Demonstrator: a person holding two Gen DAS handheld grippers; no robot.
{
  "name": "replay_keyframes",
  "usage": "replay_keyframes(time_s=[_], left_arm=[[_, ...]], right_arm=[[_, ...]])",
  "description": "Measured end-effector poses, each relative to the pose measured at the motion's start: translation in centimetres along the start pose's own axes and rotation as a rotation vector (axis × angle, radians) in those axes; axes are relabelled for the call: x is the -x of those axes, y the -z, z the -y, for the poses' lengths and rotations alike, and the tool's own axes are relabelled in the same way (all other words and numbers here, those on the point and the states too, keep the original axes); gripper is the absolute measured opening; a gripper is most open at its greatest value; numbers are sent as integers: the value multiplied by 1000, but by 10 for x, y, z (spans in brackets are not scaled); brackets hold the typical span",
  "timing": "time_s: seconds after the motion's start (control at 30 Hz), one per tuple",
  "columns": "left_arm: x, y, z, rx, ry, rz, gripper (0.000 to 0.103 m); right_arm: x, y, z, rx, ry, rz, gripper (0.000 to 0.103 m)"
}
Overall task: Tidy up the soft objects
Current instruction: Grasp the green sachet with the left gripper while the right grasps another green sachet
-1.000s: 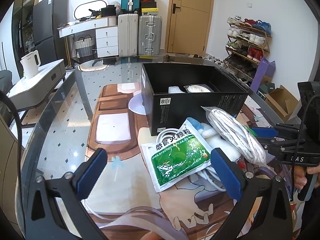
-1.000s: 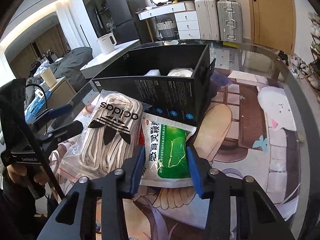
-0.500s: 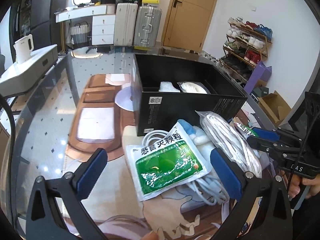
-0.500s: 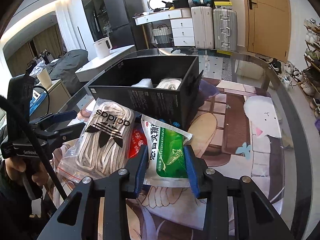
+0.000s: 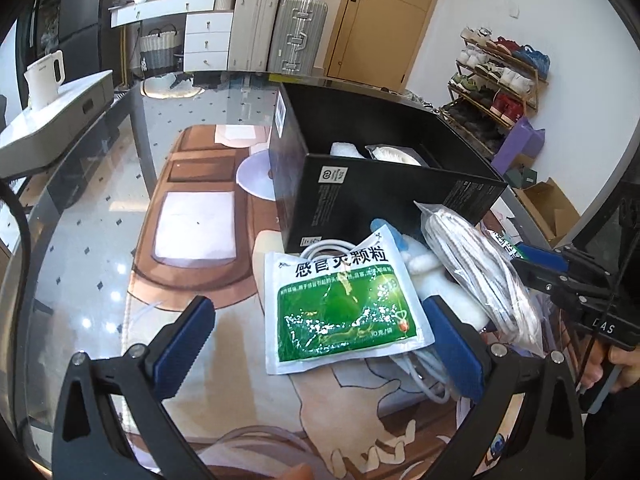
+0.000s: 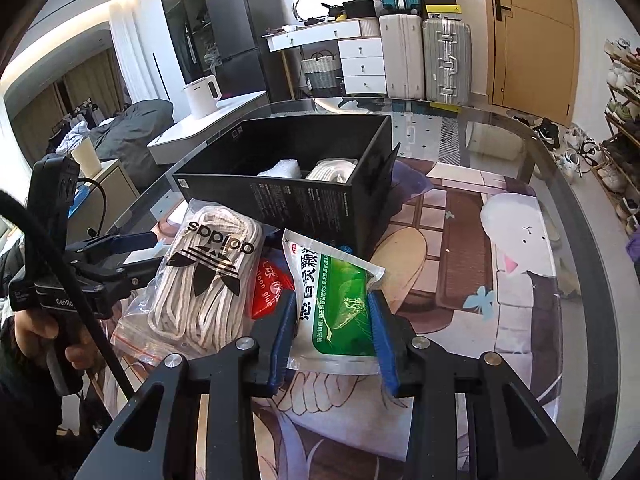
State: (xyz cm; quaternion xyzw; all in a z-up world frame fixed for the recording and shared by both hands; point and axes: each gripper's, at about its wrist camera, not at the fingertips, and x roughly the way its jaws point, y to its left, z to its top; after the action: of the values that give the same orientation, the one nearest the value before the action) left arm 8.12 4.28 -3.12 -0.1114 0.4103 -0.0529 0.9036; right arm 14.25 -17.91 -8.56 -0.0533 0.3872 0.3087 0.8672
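the right gripper [image 6: 332, 336] sits low over the glass table [image 6: 560, 208], its blue pads closed on the near end of the green and white sachet [image 6: 336, 300], one pad on each long edge; in the left wrist view the left gripper [image 5: 320, 344] has its jaws spread wide, holding nothing, and the same sachet [image 5: 344, 304] lies between and just beyond its fingers, resting on top of a pile; under the sachet there is a coil of white cable [image 5: 420, 364], and beside it a white and blue soft item [image 5: 420, 264] which i cannot identify; just to the left of the sachet in the right wrist view lies a red packet [image 6: 270, 290], partly covered, and next to that a clear bag of white laces [image 6: 208, 280] with a black trefoil logo printed on it; all of this lies on a printed mat [image 6: 460, 240] under the glass; just behind the pile stands an open black box [image 6: 304, 196], touching or nearly touching the pile, with two white bundles [image 6: 312, 170] inside at its far end; farther back, well apart, stand a white kettle [image 6: 202, 96] on a side counter and upright suitcases [image 6: 424, 56] by a wooden door [image 6: 532, 32].
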Motion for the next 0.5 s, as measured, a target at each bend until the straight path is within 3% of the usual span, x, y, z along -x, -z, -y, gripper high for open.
replay_keyframes(time_s=[0.13, 0.37, 0.5], left_arm=[[-1, 0, 1, 7, 40, -10, 99], [-1, 3, 10, -19, 107, -12, 73], [2, 3, 14, -34, 93, -3, 71]], right_arm=[[-1, 0, -1, 1, 0, 0, 37], [1, 0, 0, 1, 5, 0, 37], [1, 0, 0, 3, 7, 0, 37]])
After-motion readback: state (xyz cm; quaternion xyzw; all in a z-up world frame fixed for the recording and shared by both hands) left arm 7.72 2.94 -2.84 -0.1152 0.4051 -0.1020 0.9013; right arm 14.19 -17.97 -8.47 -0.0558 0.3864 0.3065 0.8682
